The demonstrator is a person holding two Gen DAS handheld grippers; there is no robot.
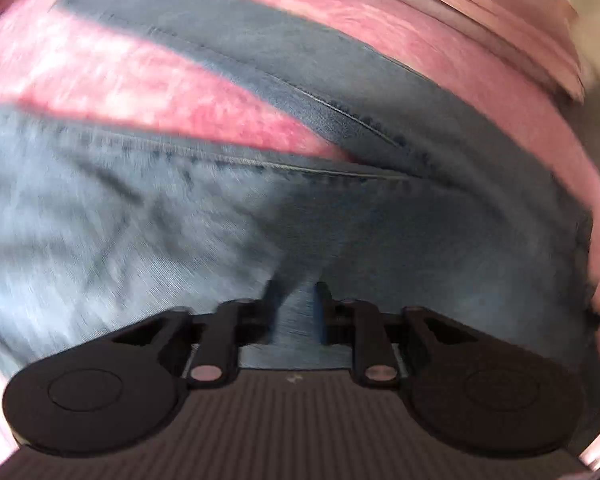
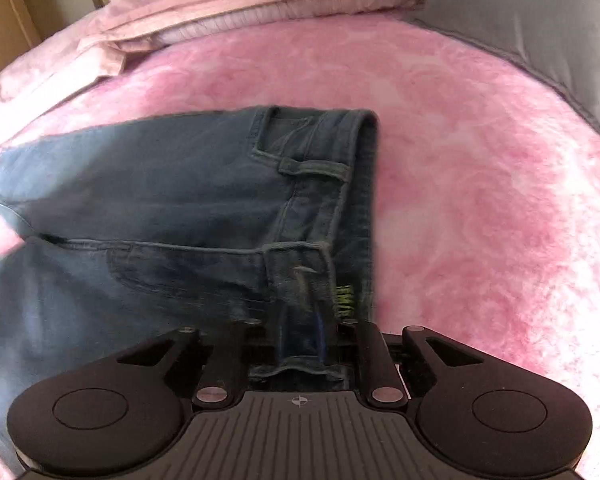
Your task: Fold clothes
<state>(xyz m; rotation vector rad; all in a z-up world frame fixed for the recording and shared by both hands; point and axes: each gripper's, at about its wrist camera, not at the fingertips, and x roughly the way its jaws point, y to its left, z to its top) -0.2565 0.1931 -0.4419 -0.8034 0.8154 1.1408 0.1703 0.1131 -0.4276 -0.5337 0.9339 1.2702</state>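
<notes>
Two grippers clamped on jeans (image 2: 188, 200)
Left gripper (image 1: 294, 304) pinches denim between its jaws; right gripper (image 2: 306, 336) pinches the waistband (image 2: 332, 184), pink blanket (image 2: 480, 160) ahead.

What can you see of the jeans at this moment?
The jeans are faded blue denim, spread on a pink blanket. The right wrist view shows the waistband with belt loops, a pocket seam and a small green label. The left wrist view shows two legs apart, blanket showing between them, with stitched seams along each. The right tool is shut on the waistband end; the left tool is shut on a fold of leg fabric. Both views are motion-blurred.
</notes>
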